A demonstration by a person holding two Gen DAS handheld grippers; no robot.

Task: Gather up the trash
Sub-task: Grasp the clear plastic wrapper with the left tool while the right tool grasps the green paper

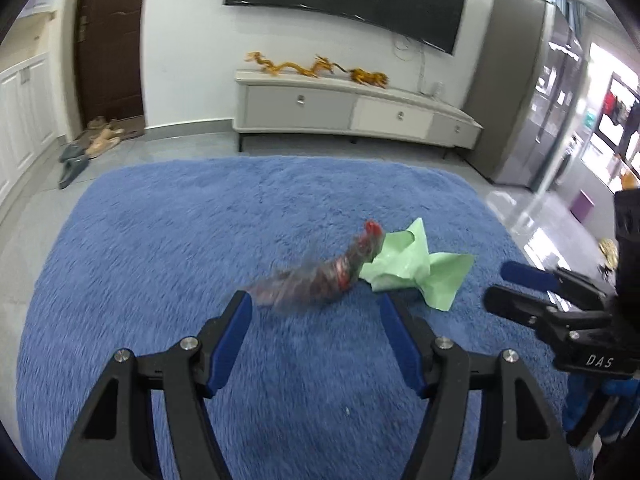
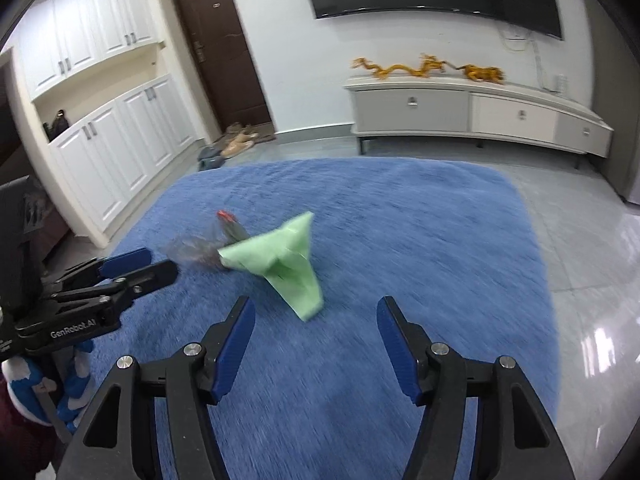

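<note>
Wide shaggy blue rug on grey tile floor. On it, crumpled pale green paper sheet, touching crushed clear plastic bottle with red cap. Left hand-held gripper spread, near bottle; right hand-held gripper spread, near paper. Probably approach step; next, lower and pinch each piece.

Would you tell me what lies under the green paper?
The blue rug lies under the green paper. The paper overlaps one end of the crushed plastic bottle, hiding that end.
</note>
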